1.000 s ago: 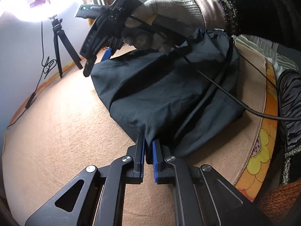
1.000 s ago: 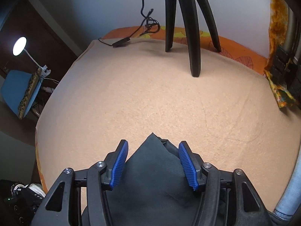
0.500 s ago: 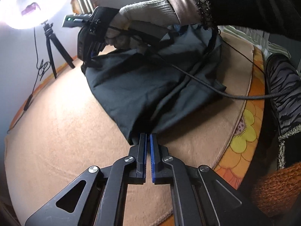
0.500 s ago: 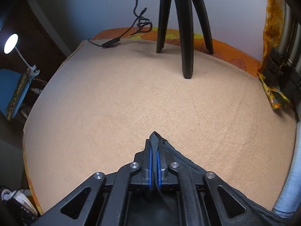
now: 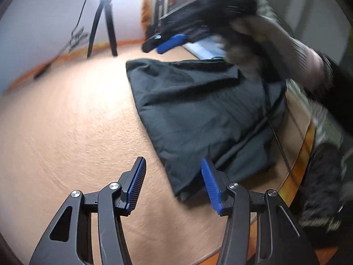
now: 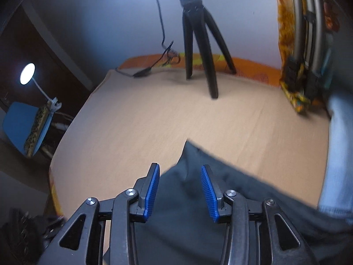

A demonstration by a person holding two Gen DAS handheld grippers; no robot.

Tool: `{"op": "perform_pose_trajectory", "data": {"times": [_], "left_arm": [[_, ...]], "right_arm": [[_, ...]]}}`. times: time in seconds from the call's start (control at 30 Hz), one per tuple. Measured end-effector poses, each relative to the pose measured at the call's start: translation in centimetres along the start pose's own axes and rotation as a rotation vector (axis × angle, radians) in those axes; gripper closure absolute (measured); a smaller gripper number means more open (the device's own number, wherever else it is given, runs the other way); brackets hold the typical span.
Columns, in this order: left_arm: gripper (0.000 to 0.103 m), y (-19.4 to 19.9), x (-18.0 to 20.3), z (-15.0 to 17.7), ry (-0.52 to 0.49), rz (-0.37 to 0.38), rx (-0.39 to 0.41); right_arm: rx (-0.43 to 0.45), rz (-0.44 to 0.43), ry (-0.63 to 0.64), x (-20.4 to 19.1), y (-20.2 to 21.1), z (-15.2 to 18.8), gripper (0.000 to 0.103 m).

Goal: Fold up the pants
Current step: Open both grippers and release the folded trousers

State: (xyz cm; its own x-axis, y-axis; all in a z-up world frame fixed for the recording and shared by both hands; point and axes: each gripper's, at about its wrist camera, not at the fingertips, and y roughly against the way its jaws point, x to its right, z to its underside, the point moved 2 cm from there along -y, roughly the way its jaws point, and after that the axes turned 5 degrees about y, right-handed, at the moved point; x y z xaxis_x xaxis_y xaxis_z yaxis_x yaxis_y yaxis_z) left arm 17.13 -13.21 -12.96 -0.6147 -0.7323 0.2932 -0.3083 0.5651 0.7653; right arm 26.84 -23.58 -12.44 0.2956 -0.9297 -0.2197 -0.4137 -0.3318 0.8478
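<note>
Across the near right part of the peach-covered surface (image 5: 66,137) lie the dark pants (image 5: 205,110), folded into a thick bundle; their right side reaches toward the surface's right edge, where an orange patterned border shows. Much of the left wrist view is smeared by motion, so the fabric's seams and folds are hard to read.

Starting at the left, the left gripper (image 5: 173,181) is released, its blue-padded fingers spread wide and holding nothing. The pants' nearest corner sits between them or just beyond; whether the right pad touches cloth I cannot tell. Farther back a black tripod (image 5: 103,22) stands near the far edge, its top lost in glare, with a cable trailing beside it. To the right, the right gripper (image 5: 164,42) hangs above the pants' far end, gripped by a gloved hand (image 5: 264,46). From this side only one blue pad is plain, and blur hides how the fingers stand.

The right wrist view settles that: the right gripper (image 6: 178,190) is spread wide too, empty, with a pointed corner of the pants (image 6: 189,176) showing between and beneath the pads, apparently below them rather than pinched. Only this view shows the tripod (image 6: 198,44) sharply, a desk lamp (image 6: 27,77) off the left edge, and a pale blue garment (image 6: 337,150) cut off at the right.
</note>
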Motion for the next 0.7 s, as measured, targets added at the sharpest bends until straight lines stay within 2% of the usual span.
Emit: {"op": "perform_pose_trajectory", "data": {"times": [0.13,0.27,0.4,0.53,0.7], "left_arm": [[0.052,-1.4,-1.2,-0.9,0.139,0.037,-0.021],[0.052,-2.1,-1.8,-1.3,0.205,0.051,-0.026],[0.052,-2.6,-1.7,-1.4,0.200,0.014,-0.036],[0.052,-3.1,-1.3,-1.3,0.179,-0.008,-0.051],[0.052,-3.6,-0.5,-1.4,0.142,-0.024,-0.057]], "right_arm": [[-0.050,-0.001,0.000,-1.2,-0.1,0.7,0.061],[-0.077,0.021,-0.076,-1.0,-1.1,0.2,0.060],[-0.116,0.036,-0.123,-0.8,-2.9,0.0,0.060],[-0.156,0.091,-0.138,-0.7,-4.6,-0.2,0.050],[-0.183,0.130,-0.180,-0.2,-6.0,-0.9,0.050]]}}
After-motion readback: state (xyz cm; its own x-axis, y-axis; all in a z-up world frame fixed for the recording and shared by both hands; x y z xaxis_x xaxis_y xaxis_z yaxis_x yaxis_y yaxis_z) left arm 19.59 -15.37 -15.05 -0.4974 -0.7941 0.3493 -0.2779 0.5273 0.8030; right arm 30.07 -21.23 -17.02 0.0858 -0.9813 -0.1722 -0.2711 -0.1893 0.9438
